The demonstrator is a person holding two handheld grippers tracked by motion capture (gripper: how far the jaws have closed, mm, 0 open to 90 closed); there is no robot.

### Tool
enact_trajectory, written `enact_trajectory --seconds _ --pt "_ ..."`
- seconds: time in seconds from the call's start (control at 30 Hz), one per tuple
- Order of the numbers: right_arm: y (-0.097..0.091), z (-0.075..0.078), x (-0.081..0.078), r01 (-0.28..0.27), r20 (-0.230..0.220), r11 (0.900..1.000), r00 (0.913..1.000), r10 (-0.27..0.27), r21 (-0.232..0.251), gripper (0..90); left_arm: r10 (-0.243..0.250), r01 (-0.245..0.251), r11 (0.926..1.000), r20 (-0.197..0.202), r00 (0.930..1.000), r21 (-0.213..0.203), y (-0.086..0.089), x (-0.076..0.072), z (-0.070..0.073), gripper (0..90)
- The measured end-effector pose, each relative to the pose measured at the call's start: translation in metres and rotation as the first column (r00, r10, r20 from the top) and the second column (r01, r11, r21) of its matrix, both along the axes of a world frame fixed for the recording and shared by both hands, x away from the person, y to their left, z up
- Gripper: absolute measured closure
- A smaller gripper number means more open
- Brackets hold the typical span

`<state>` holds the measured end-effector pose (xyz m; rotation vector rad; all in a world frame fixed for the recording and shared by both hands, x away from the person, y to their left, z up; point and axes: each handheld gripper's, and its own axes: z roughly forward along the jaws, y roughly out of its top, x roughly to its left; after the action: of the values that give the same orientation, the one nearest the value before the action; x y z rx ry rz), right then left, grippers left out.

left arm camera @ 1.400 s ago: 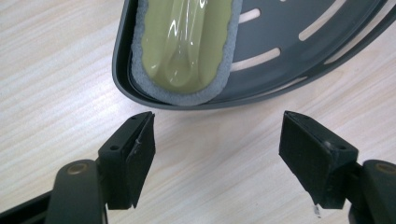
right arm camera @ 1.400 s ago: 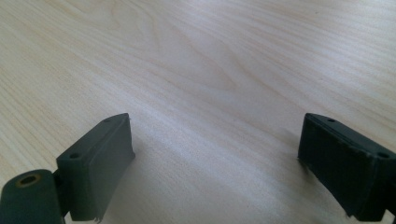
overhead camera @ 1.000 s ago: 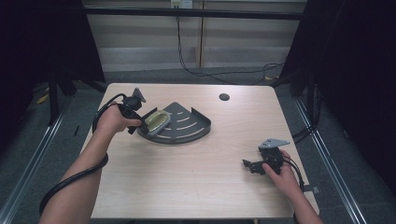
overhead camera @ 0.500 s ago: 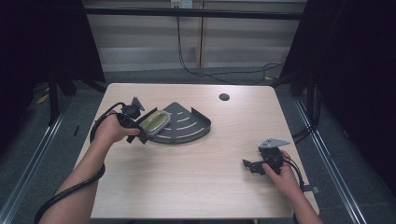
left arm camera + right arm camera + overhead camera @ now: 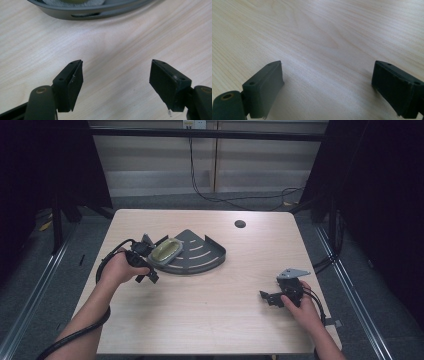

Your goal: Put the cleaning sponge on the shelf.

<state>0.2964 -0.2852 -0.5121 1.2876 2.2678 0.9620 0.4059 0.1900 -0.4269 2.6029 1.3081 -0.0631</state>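
A dark grey quarter-round tray (image 5: 202, 254) lies left of the table's middle. A yellow-green oval object (image 5: 166, 251) rests on its left part. My left gripper (image 5: 150, 266) sits just left of the tray, low over the wood. In the left gripper view its jaws (image 5: 116, 72) stand open around bare table, with the tray's rim (image 5: 87, 11) just ahead. My right gripper (image 5: 266, 296) is near the table's front right, apart from the tray. It is open (image 5: 328, 77) over bare wood, with nothing between its pads.
A small dark round hole (image 5: 240, 224) marks the light wooden table (image 5: 215, 315) at the back right. Cables trail on the floor behind the table. Dark frame posts stand at both sides.
My left hand has drawn back from the tray toward the table's near side and sunk lower. Its jaws keep the same gap. The right hand has stayed in place.
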Motion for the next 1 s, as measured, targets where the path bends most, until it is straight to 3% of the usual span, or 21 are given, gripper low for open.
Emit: enact_trajectory --seconds 0.77,1.0 --pt "0.0 0.0 0.0 0.001 0.002 1.0 1.0 -0.001 -0.001 9.4 -0.03 0.03 0.9991 0.007 0.9995 -0.028 0.01 -0.036 -0.027 25.6" --pt "0.0 0.0 0.0 0.001 0.001 1.0 1.0 -0.001 0.0 9.4 -0.04 0.042 0.9984 0.036 0.9985 -0.038 0.013 -0.046 -0.031 24.6"
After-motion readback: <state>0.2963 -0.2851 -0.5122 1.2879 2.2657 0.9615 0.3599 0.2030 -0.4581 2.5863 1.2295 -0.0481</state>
